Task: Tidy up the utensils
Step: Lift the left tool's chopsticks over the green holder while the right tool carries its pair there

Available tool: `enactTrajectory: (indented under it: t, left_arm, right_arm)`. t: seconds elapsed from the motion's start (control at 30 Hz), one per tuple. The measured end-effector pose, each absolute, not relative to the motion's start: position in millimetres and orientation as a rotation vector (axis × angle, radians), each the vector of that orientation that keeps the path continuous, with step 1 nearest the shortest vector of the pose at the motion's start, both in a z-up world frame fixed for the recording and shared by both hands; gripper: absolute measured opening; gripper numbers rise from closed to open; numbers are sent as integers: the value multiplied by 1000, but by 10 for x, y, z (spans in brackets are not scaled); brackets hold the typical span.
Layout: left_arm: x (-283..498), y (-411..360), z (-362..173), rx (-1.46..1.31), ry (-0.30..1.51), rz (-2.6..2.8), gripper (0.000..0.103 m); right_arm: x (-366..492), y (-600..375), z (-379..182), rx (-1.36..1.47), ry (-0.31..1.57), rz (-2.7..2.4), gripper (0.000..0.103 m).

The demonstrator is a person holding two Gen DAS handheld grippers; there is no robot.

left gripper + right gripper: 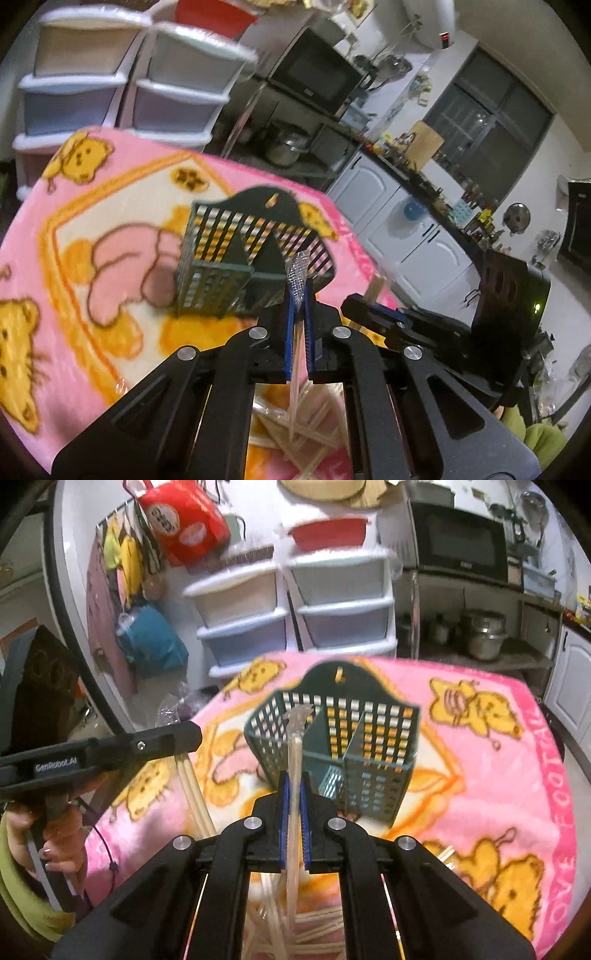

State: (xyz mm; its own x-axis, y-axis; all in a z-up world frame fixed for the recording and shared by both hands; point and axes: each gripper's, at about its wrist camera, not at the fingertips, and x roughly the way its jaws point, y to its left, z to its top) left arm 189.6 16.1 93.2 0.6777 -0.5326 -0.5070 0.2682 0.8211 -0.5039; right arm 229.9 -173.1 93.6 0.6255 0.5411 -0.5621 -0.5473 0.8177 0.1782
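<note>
The table (491, 775) is covered with a pink cloth with yellow cartoon animals, and on it stands one dark green utensil basket (369, 760) with slotted walls. Inside it I count two compartments, divided by one wall, and both look empty now.

The left tool (300, 291) is closed on wrapped chopsticks (298, 273); the clear wrapper sticks out above its blue pads (291, 317). From the right wrist view the same tool shows two wooden sticks (194, 794) hanging below it, so it seems to be one pair. The right tool (293, 779) is closed on another wrapped pair (295, 746), whose crimped wrapper end points toward the left compartment of the basket. So there are two tools and two held packs, both in the air just before the basket. More packs lie loose on the cloth under the tools; I cannot count them exactly, but they are several.

The step in hand seems to be carrying the packs to the basket. To do it well, I think each pack should be brought over a compartment, turned nearly upright, lowered until the end is inside the walls, and only then released. One tool should go first, because the two are close together and could knock each other or push the light basket.
</note>
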Motion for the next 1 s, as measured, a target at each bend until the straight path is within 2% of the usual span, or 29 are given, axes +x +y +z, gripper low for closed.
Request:
enactTrajectory:
  t: [1.0]
  left_arm:
    - [1984, 252, 2079, -295, 340, -326, 2]
  right_arm:
    - [2475, -2174, 1957, 70, 285, 471, 6]
